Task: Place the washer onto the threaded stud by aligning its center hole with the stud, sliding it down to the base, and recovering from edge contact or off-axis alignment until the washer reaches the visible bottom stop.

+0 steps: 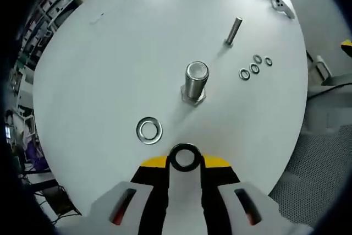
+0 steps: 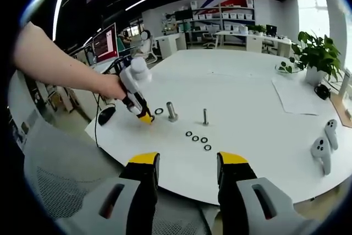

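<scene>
Over the round white worktop the left gripper pinches a dark steel washer short of the thick threaded stud mid-table, while the right gripper hangs wide open, empty, off the near edge.

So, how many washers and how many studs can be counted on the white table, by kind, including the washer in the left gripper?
Large washers: 2, one in the left gripper, one flat on the table
Small washers: 4
Large stud: 1
Thin stud: 1
Total: 8
</scene>
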